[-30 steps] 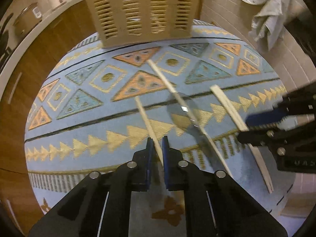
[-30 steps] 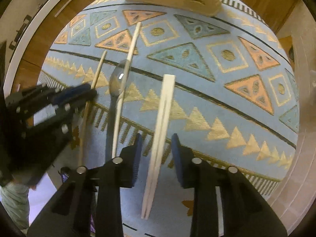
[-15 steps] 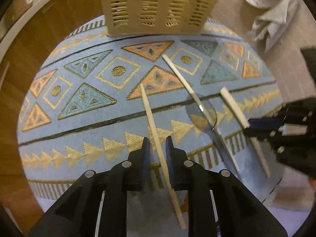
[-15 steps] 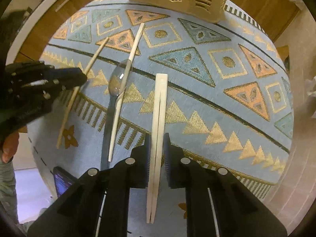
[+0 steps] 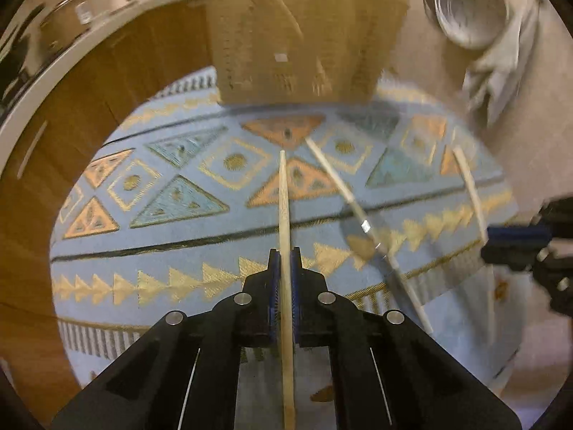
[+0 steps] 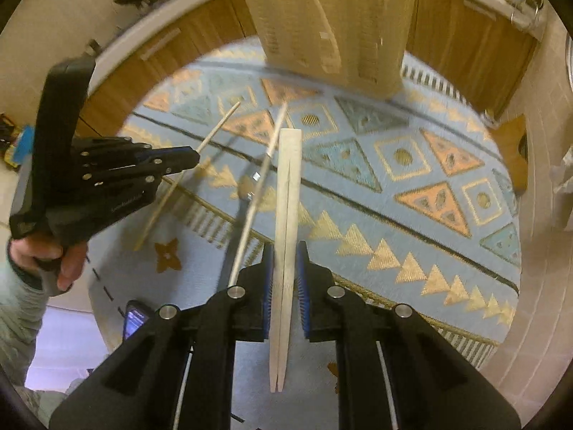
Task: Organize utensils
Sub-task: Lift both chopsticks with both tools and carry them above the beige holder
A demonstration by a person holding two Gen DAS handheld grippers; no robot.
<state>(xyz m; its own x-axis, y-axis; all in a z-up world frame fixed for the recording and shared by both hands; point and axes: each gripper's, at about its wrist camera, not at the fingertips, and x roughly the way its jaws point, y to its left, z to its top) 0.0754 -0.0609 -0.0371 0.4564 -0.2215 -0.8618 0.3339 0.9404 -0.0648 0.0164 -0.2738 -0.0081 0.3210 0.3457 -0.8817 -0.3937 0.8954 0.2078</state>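
Observation:
My left gripper (image 5: pixel 285 261) has its jaws closing tight on a single wooden chopstick (image 5: pixel 284 197), pads pressing both sides; it is lifted off the patterned blue mat (image 5: pixel 179 258). My right gripper (image 6: pixel 285 261) is shut on a joined pair of pale chopsticks (image 6: pixel 288 186), also raised. A beige slotted basket (image 5: pixel 304 36) stands at the mat's far edge, blurred. A clear plastic spoon (image 5: pixel 361 229) and another loose chopstick (image 5: pixel 333 175) lie crossed on the mat between the grippers. The right wrist view shows the left gripper (image 6: pixel 191 159) at the left with its chopstick (image 6: pixel 218 125).
Wooden cabinet fronts (image 5: pixel 89 89) curve round the mat's far and left sides. A metal bowl (image 5: pixel 465 3) and a grey cloth (image 5: pixel 501 68) lie on tiles at the upper right. A phone (image 6: pixel 134 317) lies near the mat's near edge. A person's hand (image 6: pixel 61 261) grips the left handle.
Both grippers have closed on their chopsticks and risen from the mat, tilting toward the basket. The single chopstick and the joined pair left the mat; spoon and other chopstick stayed.

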